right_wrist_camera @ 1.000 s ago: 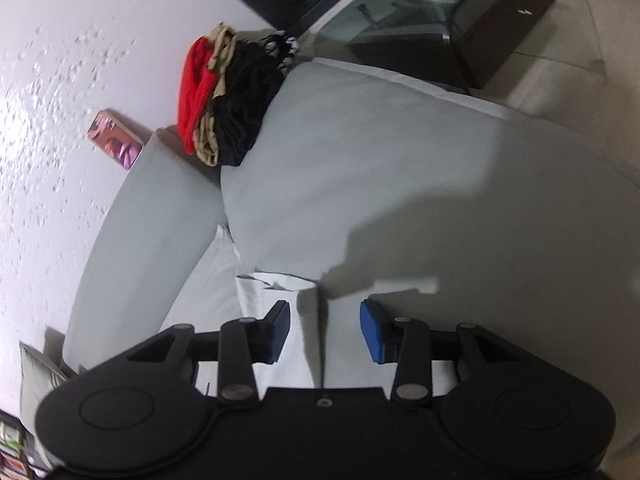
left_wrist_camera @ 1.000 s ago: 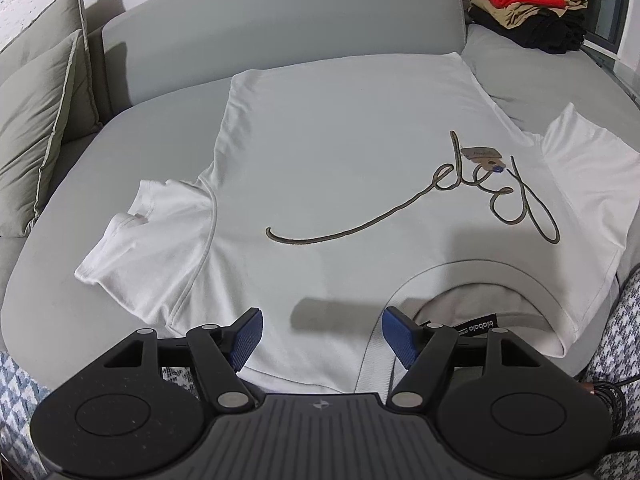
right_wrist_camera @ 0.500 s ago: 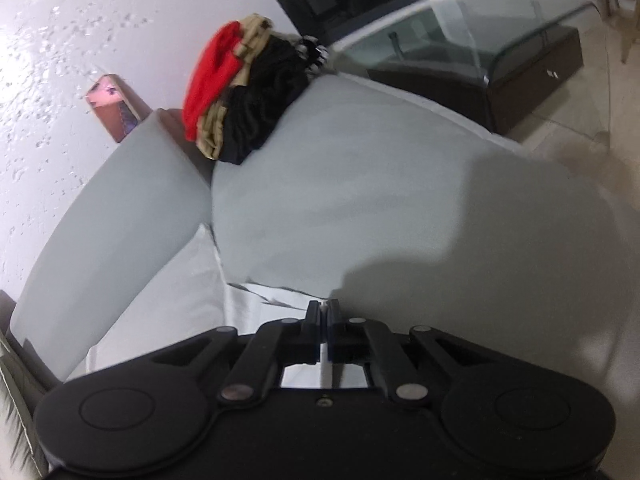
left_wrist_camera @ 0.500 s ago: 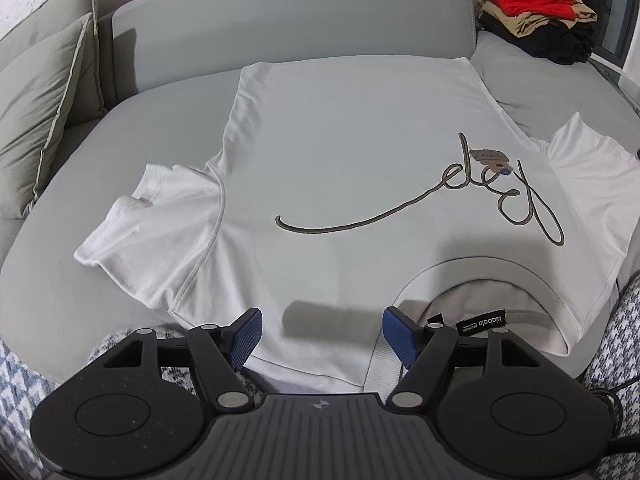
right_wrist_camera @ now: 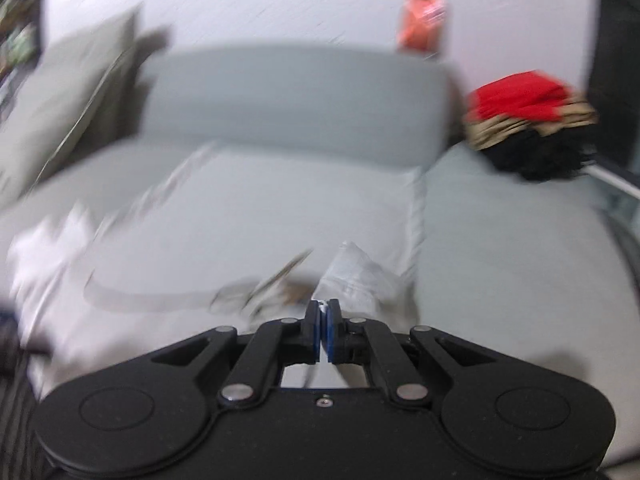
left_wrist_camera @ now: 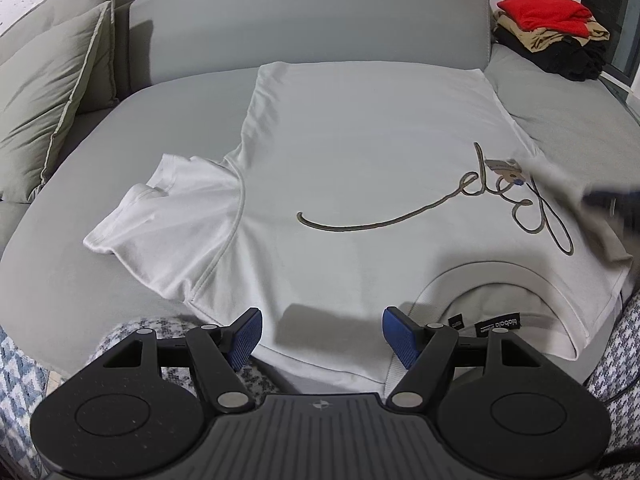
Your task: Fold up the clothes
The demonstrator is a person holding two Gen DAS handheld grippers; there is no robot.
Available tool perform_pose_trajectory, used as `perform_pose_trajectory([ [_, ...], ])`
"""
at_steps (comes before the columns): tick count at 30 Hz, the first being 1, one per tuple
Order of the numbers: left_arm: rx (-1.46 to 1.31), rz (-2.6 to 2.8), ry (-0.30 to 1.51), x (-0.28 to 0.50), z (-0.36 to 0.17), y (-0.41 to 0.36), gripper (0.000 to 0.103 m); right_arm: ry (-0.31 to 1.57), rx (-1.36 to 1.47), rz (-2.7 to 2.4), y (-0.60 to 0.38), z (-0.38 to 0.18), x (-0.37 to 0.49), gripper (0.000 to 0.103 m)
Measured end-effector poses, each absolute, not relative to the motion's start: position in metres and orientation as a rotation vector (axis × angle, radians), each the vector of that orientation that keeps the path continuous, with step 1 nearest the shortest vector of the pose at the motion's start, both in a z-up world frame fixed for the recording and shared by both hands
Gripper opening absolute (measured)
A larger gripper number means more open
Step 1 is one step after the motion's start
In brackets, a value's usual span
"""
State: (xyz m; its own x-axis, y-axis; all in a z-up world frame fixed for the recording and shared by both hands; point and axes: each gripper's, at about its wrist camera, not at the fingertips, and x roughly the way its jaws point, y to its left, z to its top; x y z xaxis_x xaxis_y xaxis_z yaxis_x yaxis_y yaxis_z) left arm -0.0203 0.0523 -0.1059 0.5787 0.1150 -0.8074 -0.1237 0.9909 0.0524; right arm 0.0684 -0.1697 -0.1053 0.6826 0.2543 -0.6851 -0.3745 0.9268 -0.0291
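A white T-shirt [left_wrist_camera: 360, 152] with a looping script print lies front up on the grey sofa seat [left_wrist_camera: 72, 280], collar toward me. My left gripper [left_wrist_camera: 322, 336] hovers open over the near shoulder, left of the collar [left_wrist_camera: 500, 280], with nothing between its pads. My right gripper [right_wrist_camera: 323, 330] pinches the shirt's right sleeve [right_wrist_camera: 352, 276]; a sliver of white cloth shows between the pads, and the jaws are opening slightly. The sleeve is lifted and drawn over the print. In the left wrist view the right gripper [left_wrist_camera: 612, 200] is a dark blur at the right edge.
A stack of folded clothes [left_wrist_camera: 552, 40], red on top, then tan and black, sits at the sofa's far right. Cushions [left_wrist_camera: 44, 100] lean at the left. A small pink item [right_wrist_camera: 420, 20] rests on the backrest top. A patterned blanket [left_wrist_camera: 24, 360] covers the near edge.
My right gripper closed on the right sleeve, rolled upright and swept it left over the shirt's chest. The left gripper stayed open in nearly the same place.
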Motion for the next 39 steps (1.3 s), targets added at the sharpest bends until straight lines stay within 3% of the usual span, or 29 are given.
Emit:
perform_pose_trajectory([
  [3,-0.007,0.149,0.947,-0.020,-0.107,0.054,0.070,0.780,-0.106,0.432,-0.181,-0.102,0.059,0.032],
  [4,-0.007,0.152,0.948,-0.019,-0.107,0.054,0.070,0.773,-0.052,0.425,-0.191,-0.098,0.059,0.033],
  [6,-0.008,0.152,0.950,-0.017,-0.107,0.054,0.069,0.772,0.080,0.310,-0.217,-0.094,0.070,0.033],
  [8,-0.001,0.149,0.946,-0.016,-0.105,0.050,0.069,0.784,0.207,0.168,-0.242,-0.093,0.083,0.024],
  [9,0.008,0.145,0.942,-0.016,-0.104,0.048,0.069,0.805,0.242,0.115,-0.250,-0.096,0.092,0.013],
  [10,0.017,0.141,0.938,-0.016,-0.104,0.045,0.069,0.828,0.268,0.075,-0.255,-0.099,0.101,0.011],
  [15,0.070,0.133,0.926,-0.018,-0.102,0.036,0.069,0.991,0.053,0.014,-0.227,-0.135,0.128,0.011],
  [17,0.079,0.139,0.927,-0.020,-0.103,0.038,0.069,1.074,-0.054,-0.014,-0.222,-0.146,0.126,0.004],
  [23,0.067,0.155,0.922,-0.019,-0.104,0.051,0.069,1.192,-0.076,-0.021,-0.231,-0.132,0.107,0.004],
  [29,0.045,0.162,0.916,-0.008,-0.105,0.057,0.069,0.941,0.281,0.001,-0.259,-0.099,0.106,0.008],
  [35,0.084,0.147,0.922,-0.004,-0.112,0.046,0.069,0.997,0.425,-0.002,-0.239,-0.134,0.141,0.011],
  [39,0.123,0.135,0.917,-0.009,-0.113,0.044,0.069,1.017,0.319,0.154,-0.198,-0.130,0.127,0.011],
])
